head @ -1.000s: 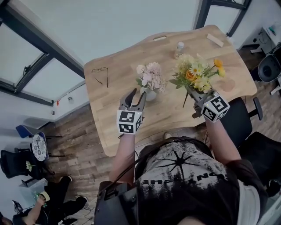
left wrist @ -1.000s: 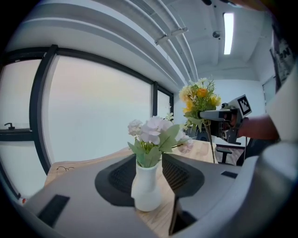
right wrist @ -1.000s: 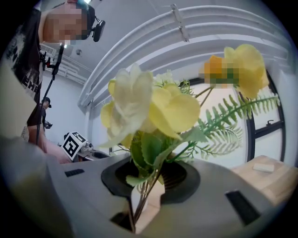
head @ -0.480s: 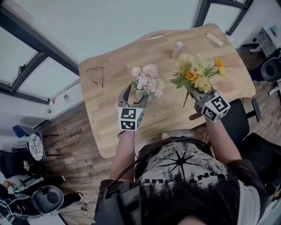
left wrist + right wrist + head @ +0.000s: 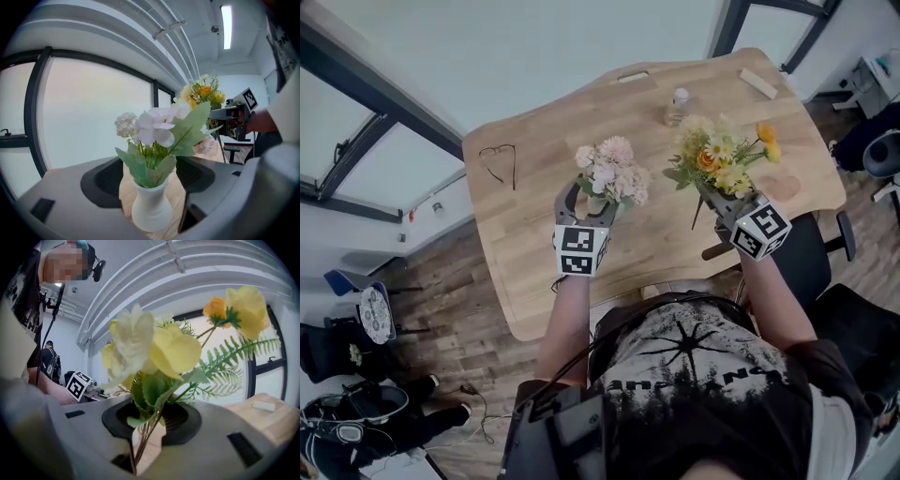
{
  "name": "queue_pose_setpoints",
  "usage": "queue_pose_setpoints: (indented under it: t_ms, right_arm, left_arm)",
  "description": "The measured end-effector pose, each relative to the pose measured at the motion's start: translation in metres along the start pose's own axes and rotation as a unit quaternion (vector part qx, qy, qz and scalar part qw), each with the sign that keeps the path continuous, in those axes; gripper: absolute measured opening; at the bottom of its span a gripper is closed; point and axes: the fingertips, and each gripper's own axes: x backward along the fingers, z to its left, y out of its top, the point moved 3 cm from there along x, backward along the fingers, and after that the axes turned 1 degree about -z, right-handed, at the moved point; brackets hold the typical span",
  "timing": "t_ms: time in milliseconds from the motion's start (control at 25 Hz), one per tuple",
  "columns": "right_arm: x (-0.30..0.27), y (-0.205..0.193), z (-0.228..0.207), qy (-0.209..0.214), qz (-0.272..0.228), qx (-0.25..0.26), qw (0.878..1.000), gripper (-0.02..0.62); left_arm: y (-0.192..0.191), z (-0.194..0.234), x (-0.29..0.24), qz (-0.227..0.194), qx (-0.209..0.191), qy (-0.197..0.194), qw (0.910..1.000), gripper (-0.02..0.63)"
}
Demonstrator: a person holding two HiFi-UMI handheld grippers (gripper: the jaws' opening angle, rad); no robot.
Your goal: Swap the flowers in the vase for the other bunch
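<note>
The left gripper [image 5: 589,204], whose jaws have just been opening and now stand spread, straddles the smooth white waisted vase [image 5: 151,208] without pressing it. The vase stands upright on the wooden table [image 5: 534,225] at the gripper's 12 o'clock, its pale pink blooms [image 5: 612,171] rising vertically. At the vase's 3 o'clock, the right gripper [image 5: 717,199] pinches the thin stems of the yellow bunch [image 5: 722,155], held upright.

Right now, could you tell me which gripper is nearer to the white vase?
Left. The left gripper straddles the white vase, its jaws just opened wide; the right gripper holds the yellow bunch off to the side.
</note>
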Motion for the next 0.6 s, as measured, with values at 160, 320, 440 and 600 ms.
queue_pose_setpoints:
  t_ms: [160, 320, 440, 600]
  right_arm:
    - [-0.001, -0.006, -0.004, 0.000, 0.002, -0.003, 1.000, 0.097]
    - [-0.001, -0.010, -0.007, 0.001, 0.006, -0.005, 1.000, 0.097]
    - [-0.002, -0.010, -0.008, 0.003, 0.010, -0.004, 1.000, 0.097]
    - [-0.002, -0.014, -0.010, 0.007, 0.011, -0.007, 1.000, 0.097]
  left_arm:
    - [0.000, -0.001, -0.002, -0.005, -0.005, -0.002, 1.0000, 0.337]
    - [-0.001, -0.004, 0.000, -0.011, -0.005, -0.002, 0.9999, 0.322]
    - [-0.001, -0.004, 0.001, -0.014, -0.012, 0.007, 0.9998, 0.272]
    - [0.005, -0.006, 0.003, -0.024, -0.023, 0.014, 0.9993, 0.154]
